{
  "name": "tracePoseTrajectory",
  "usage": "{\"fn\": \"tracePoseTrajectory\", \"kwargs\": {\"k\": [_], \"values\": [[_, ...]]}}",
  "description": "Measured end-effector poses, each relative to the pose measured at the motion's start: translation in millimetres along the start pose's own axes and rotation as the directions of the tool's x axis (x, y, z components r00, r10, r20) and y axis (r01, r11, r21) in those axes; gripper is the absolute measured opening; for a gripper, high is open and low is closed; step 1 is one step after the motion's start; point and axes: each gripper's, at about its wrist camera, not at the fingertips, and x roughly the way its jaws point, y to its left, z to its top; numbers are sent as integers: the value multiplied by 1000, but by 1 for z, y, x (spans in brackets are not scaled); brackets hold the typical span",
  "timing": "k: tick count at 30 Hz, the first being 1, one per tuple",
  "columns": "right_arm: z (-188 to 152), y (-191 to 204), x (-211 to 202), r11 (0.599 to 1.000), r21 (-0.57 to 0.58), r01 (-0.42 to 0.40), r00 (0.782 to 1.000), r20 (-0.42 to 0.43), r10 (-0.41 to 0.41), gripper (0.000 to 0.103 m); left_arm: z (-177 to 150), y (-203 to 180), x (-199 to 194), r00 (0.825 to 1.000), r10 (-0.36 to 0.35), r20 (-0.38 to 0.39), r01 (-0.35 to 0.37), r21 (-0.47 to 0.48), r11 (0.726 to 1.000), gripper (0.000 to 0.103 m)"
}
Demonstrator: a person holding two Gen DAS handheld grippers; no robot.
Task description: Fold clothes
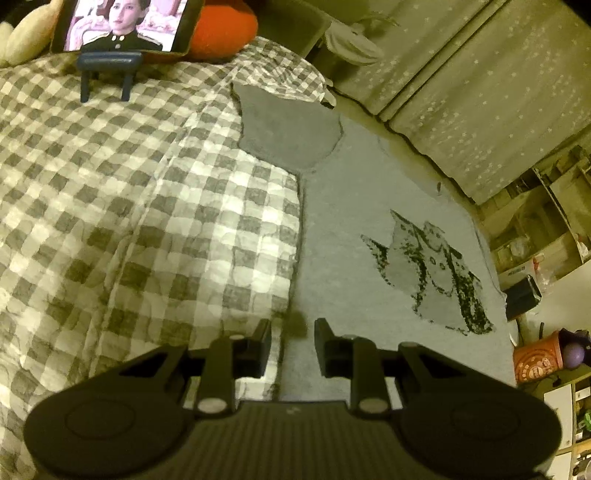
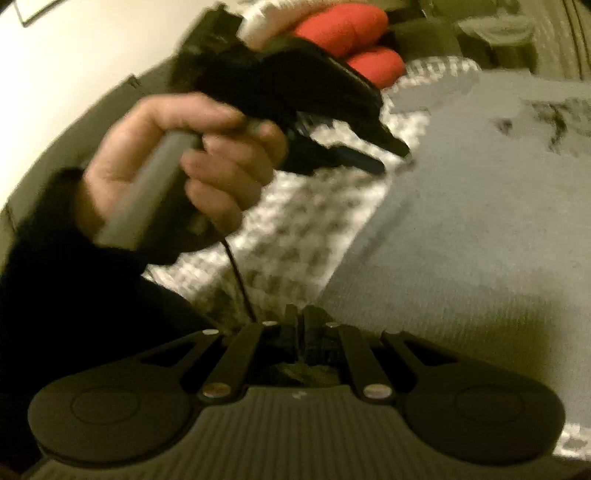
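- I have the grey T-shirt (image 1: 369, 206) laid flat on the bed, its near-left edge along the checked quilt (image 1: 122, 206), so the folds can be made on a flat base.
- My left hand-held gripper (image 1: 291, 343) hovers over that long edge with its fingers spread and nothing between them, placed, I judge, to take the hem.
- My right hand-held gripper (image 2: 300, 325) has its fingers pressed together; whether they pinch cloth I cannot tell.
- Containers: an orange pot (image 1: 535, 360) stands far right; its contents are unclear.
- A tablet (image 1: 125, 24) is propped at the far end.
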Motion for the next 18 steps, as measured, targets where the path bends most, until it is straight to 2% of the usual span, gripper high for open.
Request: {"fn": "tracePoseTrajectory", "kwargs": {"k": [2, 7, 12, 13, 18], "values": [[4, 4, -7, 1000, -16, -15, 999, 33, 16, 6, -1, 0, 0, 1000, 9, 4, -9, 5, 1000, 24], [-7, 5, 12, 995, -79, 69, 996, -46, -73, 6, -2, -3, 3, 999, 43, 3, -43, 26, 999, 24], [-13, 1, 21, 981, -140, 133, 987, -73, -144, 8, -5, -9, 7, 997, 75, 2, -75, 75, 994, 24], [-14, 3, 20, 979, -154, 131, 987, -73, -144, 13, -6, -10, 8, 997, 83, 2, -83, 85, 993, 24], [-22, 14, 1, 973, -220, 66, 992, -89, -88, 13, -9, -15, 10, 994, 114, 5, -113, 126, 986, 24]]}}
